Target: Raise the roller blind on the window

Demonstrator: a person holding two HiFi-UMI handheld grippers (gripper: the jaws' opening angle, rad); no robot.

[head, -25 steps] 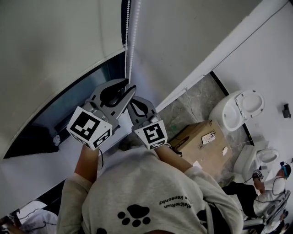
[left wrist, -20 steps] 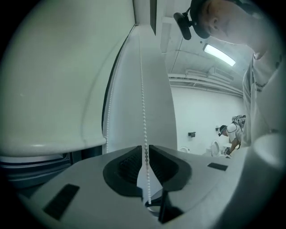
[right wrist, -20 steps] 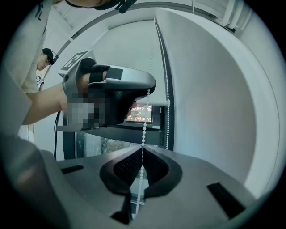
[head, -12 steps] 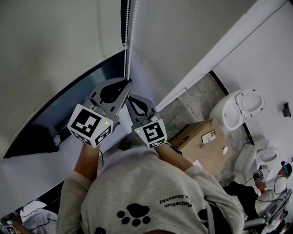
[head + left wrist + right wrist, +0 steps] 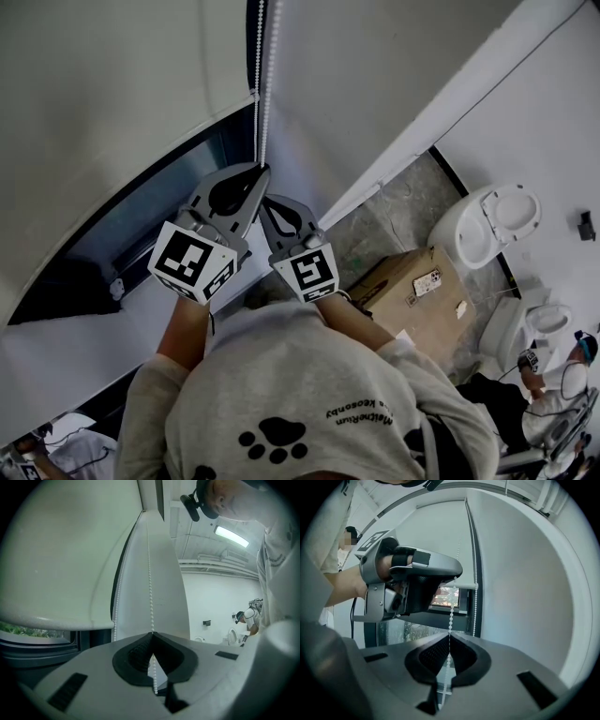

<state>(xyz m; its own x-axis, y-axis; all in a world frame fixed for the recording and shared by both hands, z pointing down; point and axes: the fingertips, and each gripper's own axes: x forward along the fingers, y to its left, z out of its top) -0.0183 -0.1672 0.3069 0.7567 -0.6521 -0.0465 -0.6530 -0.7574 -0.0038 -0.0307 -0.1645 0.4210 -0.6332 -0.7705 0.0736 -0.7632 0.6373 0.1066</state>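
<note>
A grey shirt with a paw print is seen nearest, at the bottom of the head view, and both forearms are stretched from it toward the window. The left claw is clenched on one strand of the bead chain, which is pinched right at the tips of its jaws. The right claw is held just beneath and beside it and is likewise clenched on the same strand; in the right gripper view the beads are seen running from its closed jaws straight up to the tip of the left claw. A short length of chain hangs loose below each grip. The second strand hangs free alongside, untouched by either claw.

Beyond the claws the chain is led upward along the side edge of the roller blind, whose white fabric covers most of the window; only a dark band of glass is left bare below its bottom edge. Farther off, a cardboard box stands on the floor, with a toilet past it.
</note>
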